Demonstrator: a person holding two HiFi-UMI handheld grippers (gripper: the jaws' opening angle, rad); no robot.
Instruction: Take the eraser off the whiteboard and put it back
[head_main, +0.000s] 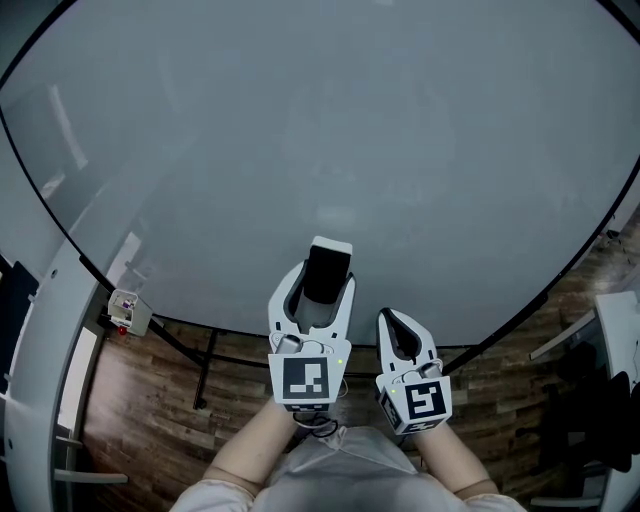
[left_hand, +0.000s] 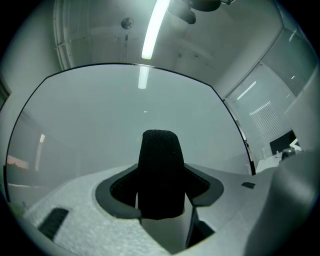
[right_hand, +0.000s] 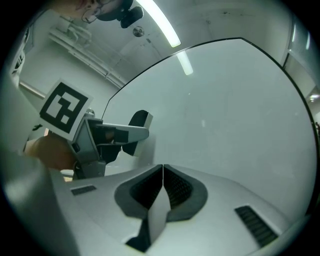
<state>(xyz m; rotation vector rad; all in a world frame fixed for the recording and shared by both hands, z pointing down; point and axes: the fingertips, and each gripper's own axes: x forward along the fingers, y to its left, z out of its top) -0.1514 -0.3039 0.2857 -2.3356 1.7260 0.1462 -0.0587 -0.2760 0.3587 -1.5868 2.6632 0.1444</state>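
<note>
Left gripper (head_main: 320, 285) is clamped on the eraser (head_main: 328, 268), jaws spread wide round its body. The dark felt strip stands up between the pads, and the white end sticks out past the tips toward the whiteboard (head_main: 300, 120). The grip sits on the eraser's long sides near its rear end, which I judge leaves the front free to meet the board first. Seen from the right gripper view, the eraser's tip is very near the surface, but I cannot tell whether it touches. Right gripper (head_main: 392, 322) sits just beside the left one, a little lower, its jaws pressed flat together with nothing between them. It looks like a spare hand kept out of the way, not part of the carry. The task looks to be mid-course, with the eraser off the board and in the tongs and the return not yet made. The board is bare as far as I can see, with no marks or magnets, so there is wide room above and to either side for setting the eraser down. The tight side is below, where the black frame edge (head_main: 180, 325) curves close under both grippers. Under that are the stand's dark legs (head_main: 205, 370) and the wooden floor (head_main: 130, 410). A small fitting (head_main: 126, 310) clings to the frame at lower left, well apart from the hands.
</note>
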